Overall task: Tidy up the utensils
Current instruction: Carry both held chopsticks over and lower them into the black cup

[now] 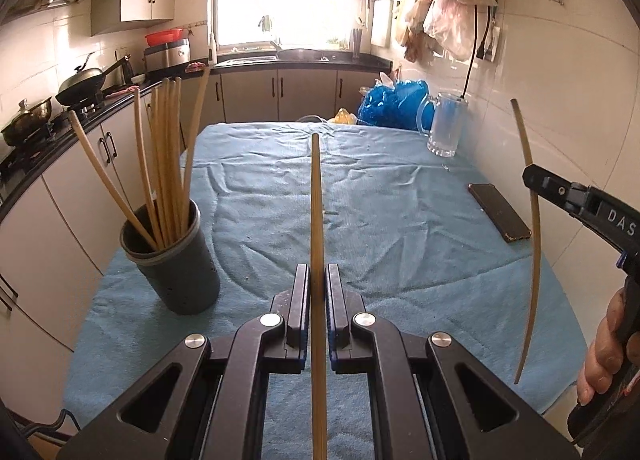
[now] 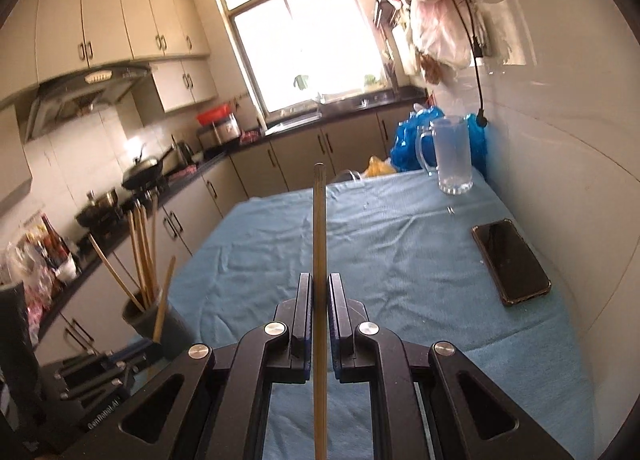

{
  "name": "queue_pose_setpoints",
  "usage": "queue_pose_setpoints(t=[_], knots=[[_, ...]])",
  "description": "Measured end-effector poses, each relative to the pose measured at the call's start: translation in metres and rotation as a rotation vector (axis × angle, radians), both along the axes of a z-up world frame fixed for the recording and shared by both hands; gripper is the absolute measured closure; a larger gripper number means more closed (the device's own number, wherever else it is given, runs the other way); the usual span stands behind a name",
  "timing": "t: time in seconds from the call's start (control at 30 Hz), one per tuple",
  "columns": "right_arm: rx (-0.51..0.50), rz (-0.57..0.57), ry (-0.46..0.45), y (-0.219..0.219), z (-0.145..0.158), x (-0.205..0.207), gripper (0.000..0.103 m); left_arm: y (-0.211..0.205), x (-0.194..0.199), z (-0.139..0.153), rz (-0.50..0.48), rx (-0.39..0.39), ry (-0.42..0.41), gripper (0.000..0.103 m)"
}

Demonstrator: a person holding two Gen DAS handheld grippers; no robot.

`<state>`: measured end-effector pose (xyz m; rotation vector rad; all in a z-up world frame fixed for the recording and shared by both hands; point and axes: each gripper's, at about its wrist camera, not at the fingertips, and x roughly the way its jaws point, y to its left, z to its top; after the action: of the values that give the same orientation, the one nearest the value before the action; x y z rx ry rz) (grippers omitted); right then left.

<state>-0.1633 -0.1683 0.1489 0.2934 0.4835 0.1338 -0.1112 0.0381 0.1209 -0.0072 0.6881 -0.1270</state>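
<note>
A dark grey utensil cup (image 1: pixel 176 264) stands at the left edge of the blue tablecloth (image 1: pixel 380 220) with several wooden chopsticks (image 1: pixel 166 156) leaning in it. My left gripper (image 1: pixel 318 280) is shut on one wooden chopstick (image 1: pixel 316 196) that rises upright between its pads, right of the cup. In the right wrist view my right gripper (image 2: pixel 319 292) is shut on another chopstick (image 2: pixel 319 228), also upright. That gripper (image 1: pixel 536 180) and its chopstick (image 1: pixel 534 244) show at the right of the left wrist view, with a hand (image 1: pixel 608 344) on the handle. The cup (image 2: pixel 148 316) lies far left in the right wrist view.
A dark phone (image 1: pixel 500 212) lies on the cloth near the right wall. A clear glass mug (image 1: pixel 446 124) and a blue plastic bag (image 1: pixel 394 104) stand at the table's far end. Kitchen counters with pans (image 1: pixel 80 84) run along the left. The tiled wall (image 1: pixel 580 100) borders the table's right side.
</note>
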Motion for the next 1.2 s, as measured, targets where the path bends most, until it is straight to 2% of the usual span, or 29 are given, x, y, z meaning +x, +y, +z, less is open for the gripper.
queue_pose_setpoints(t=[0.47, 1.2], knots=[[0.003, 0.035, -0.087, 0.035, 0.028, -0.010, 0.095, 0.021, -0.017, 0.026, 0.031, -0.019, -0.084, 0.096], [-0.003, 0.177, -0.118, 0.123, 0.045, 0.035, 0.095, 0.088, 0.001, 0.056, 0.125, -0.039, -0.165, 0.096]])
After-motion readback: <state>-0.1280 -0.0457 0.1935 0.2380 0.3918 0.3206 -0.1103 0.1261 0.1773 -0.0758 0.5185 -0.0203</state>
